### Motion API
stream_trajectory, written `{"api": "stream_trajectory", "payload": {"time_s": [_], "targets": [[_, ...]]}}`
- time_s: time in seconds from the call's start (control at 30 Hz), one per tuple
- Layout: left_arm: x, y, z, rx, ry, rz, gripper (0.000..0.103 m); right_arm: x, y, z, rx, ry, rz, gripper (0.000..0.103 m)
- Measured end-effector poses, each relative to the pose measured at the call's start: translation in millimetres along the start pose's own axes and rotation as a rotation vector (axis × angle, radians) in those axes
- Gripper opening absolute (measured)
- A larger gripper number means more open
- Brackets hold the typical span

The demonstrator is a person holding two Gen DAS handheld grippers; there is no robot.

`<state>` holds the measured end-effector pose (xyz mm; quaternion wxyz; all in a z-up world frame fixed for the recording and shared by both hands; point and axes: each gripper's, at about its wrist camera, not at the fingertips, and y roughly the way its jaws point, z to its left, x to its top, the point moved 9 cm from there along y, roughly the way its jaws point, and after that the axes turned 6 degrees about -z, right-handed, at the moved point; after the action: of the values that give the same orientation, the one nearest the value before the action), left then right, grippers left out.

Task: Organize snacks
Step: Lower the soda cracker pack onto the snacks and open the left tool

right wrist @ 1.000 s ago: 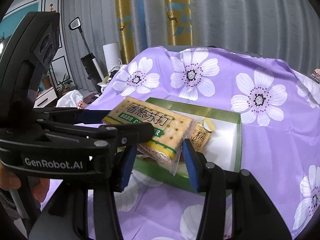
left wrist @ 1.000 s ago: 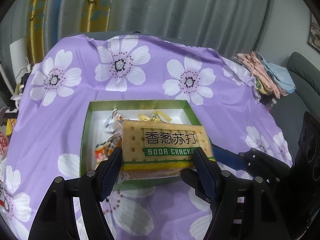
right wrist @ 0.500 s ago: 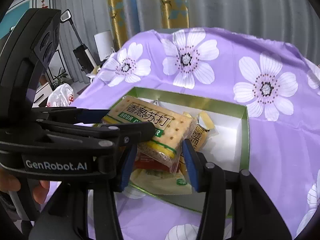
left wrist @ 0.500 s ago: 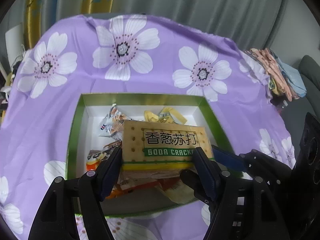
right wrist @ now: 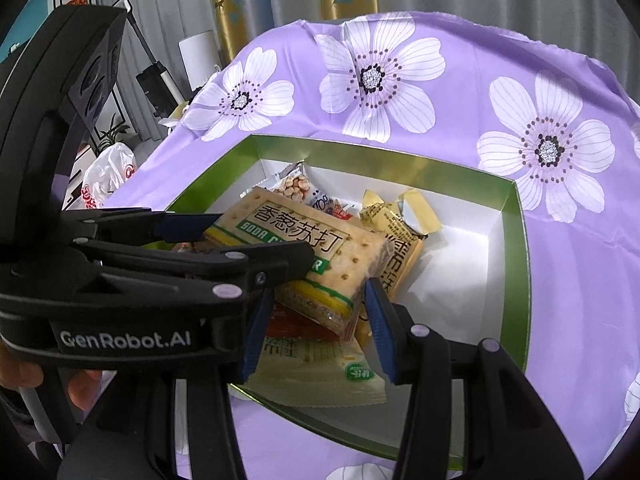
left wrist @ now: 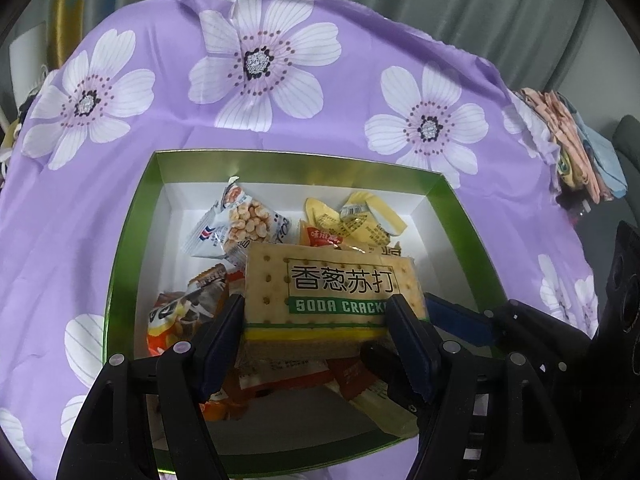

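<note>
A soda cracker pack (left wrist: 332,292) with a green label hangs over the green-rimmed white box (left wrist: 132,240). My left gripper (left wrist: 316,332) is shut on its two long sides. My right gripper (right wrist: 316,312) is shut on one short end of the same soda cracker pack (right wrist: 320,256), so both hold it just above the snacks in the green-rimmed box (right wrist: 516,264). Under it lie several small snack packets: a peanut packet (left wrist: 236,228), yellow wrappers (left wrist: 360,220), orange ones and a pale green packet (right wrist: 316,372).
The box sits on a purple cloth with white flowers (left wrist: 256,68). Folded clothes (left wrist: 576,152) lie at the cloth's right edge. A white plastic bag (right wrist: 104,176) and a floor cleaner (right wrist: 156,80) stand beyond the left edge. Curtains hang behind.
Both grippers have carried the cracker pack forward and down, from the box's near edge to over its inside. The box and the snacks in it now look larger and closer.
</note>
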<state>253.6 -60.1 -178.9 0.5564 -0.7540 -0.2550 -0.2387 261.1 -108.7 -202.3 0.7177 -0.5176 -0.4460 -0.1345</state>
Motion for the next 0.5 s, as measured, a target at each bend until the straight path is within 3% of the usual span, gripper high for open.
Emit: {"api": "stream_trajectory", "payload": {"time_s": [0.5], "targets": [[1.1, 6.3, 1.2, 0.04, 0.015, 0.029, 0.072, -3.4, 9.5, 2.2, -0.01, 0.01, 0.065, 0.051]]}}
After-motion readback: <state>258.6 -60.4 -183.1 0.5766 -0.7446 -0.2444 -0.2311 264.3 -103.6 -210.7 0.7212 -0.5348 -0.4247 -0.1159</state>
